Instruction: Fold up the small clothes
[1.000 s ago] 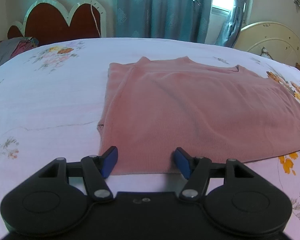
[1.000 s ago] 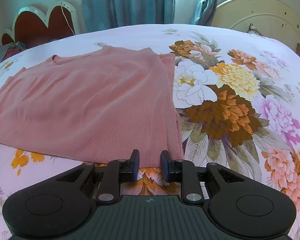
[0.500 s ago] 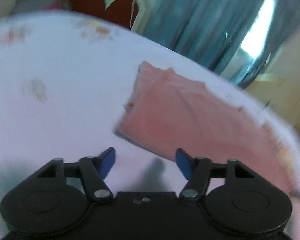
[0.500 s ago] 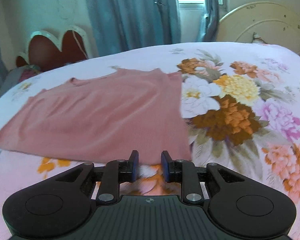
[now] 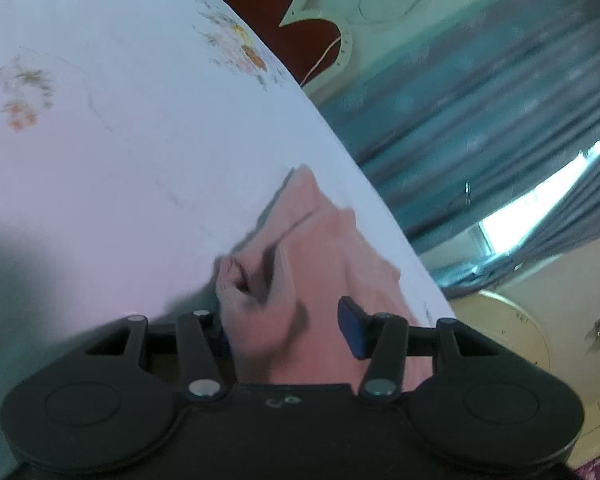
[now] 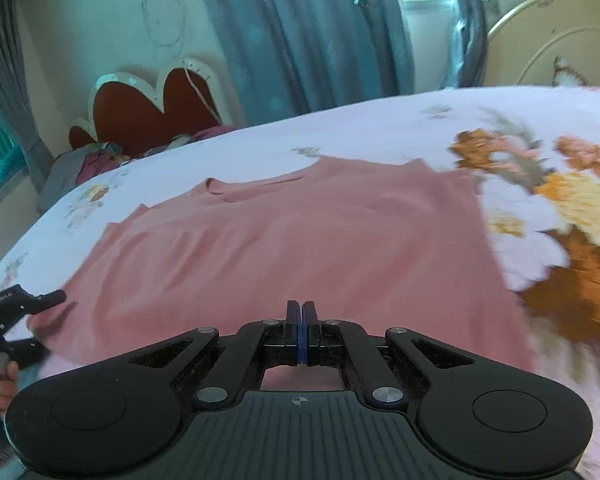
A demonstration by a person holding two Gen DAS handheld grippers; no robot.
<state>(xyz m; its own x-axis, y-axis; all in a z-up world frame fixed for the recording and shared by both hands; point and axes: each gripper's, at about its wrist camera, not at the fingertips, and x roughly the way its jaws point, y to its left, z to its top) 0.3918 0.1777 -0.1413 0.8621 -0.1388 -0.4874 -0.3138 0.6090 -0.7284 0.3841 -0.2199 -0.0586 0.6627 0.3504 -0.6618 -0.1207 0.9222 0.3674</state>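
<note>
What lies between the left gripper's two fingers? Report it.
In the left wrist view, a bunched corner of the pink top lies between the open left gripper's fingers.

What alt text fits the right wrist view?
The right gripper, jaws shut, sits at the near hem of a pink top spread flat on a floral bedsheet; the left gripper reaches its left corner.

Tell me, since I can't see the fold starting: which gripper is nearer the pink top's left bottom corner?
Left. The left gripper straddles that bunched corner of the pink top; the right gripper sits mid-hem.
</note>
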